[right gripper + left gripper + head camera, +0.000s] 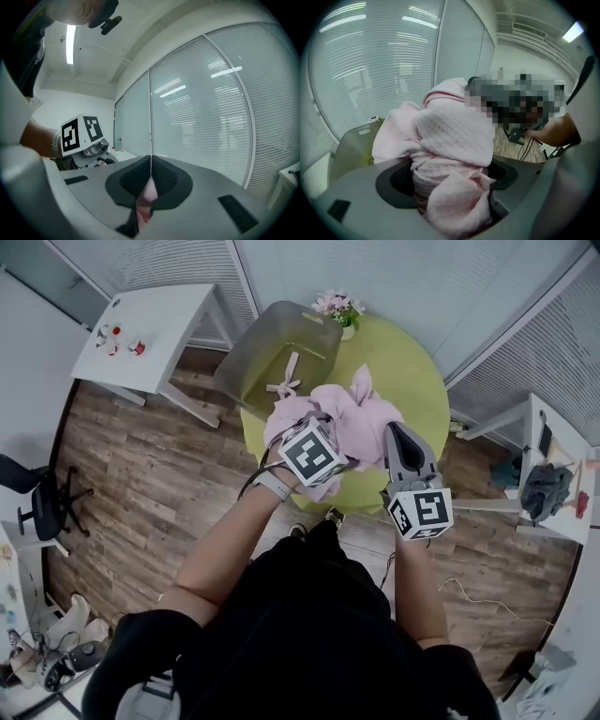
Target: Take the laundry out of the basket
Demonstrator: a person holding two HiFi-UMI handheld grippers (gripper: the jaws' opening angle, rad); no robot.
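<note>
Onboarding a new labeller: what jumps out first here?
The pink laundry, bunched over the round green table, held by both grippers: a thick wad fills the left gripper, a thin fold is pinched in the right gripper. Behind it, the translucent basket sits at the table's far-left edge.

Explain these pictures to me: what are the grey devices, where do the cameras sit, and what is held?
No robot: a person holds a two-jaw gripper in each hand. The head view looks down from the person's head; the other two cameras ride on the grippers and look along their jaws. Below is a green table with a translucent basket at its far left edge and a vase of flowers. The left gripper is closed on a thick bunch of pink laundry; the right gripper pinches a thin fold of it. The patterned cubes are parts of the grippers.
</note>
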